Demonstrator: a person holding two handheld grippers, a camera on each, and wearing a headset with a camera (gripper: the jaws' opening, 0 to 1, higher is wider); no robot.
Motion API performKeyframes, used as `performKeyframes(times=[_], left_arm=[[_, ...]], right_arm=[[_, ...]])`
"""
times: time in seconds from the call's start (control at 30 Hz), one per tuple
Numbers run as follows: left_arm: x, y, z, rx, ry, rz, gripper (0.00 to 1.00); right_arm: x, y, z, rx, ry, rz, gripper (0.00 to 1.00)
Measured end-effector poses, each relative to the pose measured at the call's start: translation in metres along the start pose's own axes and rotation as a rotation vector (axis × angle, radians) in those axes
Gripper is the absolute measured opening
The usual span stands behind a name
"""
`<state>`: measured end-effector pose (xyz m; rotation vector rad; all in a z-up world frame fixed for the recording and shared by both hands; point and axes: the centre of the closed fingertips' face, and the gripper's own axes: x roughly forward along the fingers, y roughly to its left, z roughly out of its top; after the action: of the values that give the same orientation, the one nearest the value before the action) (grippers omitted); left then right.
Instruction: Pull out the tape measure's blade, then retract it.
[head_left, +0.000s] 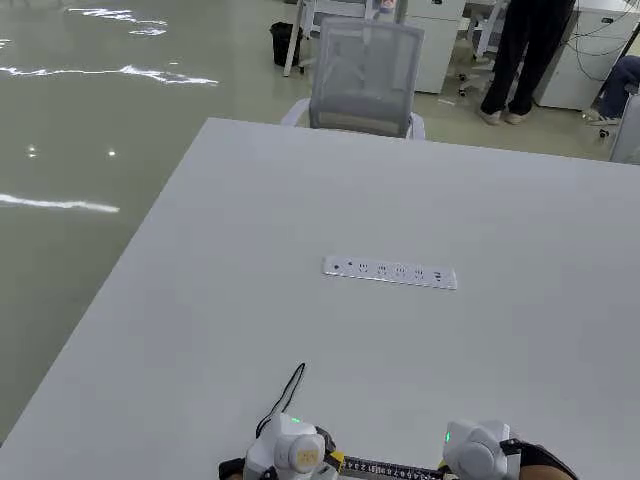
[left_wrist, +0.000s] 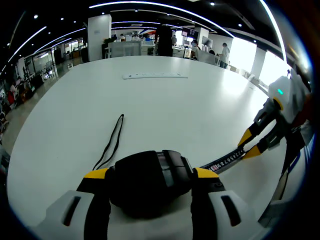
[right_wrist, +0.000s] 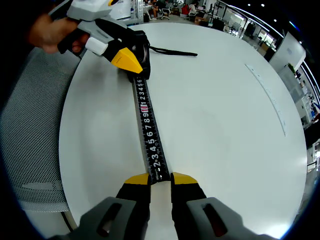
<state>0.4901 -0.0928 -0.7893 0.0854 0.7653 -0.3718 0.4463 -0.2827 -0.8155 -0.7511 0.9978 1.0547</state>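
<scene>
Clearly, our left gripper (left_wrist: 150, 173) clamped the black rounded tape measure case (left_wrist: 148, 192). Our right gripper (right_wrist: 160, 179) pinched the tip of its black numbered blade (right_wrist: 148, 130), stretched straight between them.

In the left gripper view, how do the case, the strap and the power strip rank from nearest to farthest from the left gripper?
1. Case: clamped in the left gripper.
2. Strap: on the table just ahead, leftward.
3. Power strip: far across the table.
</scene>
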Motion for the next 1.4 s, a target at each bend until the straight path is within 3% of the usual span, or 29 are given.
performKeyframes(times=[1.4], left_arm=[[0.0,0.0,0.0,-0.001,0.002,-0.008,0.63]], right_arm=[[0.009,0.005,0.019,0.002,-0.015,0.011,0.14]])
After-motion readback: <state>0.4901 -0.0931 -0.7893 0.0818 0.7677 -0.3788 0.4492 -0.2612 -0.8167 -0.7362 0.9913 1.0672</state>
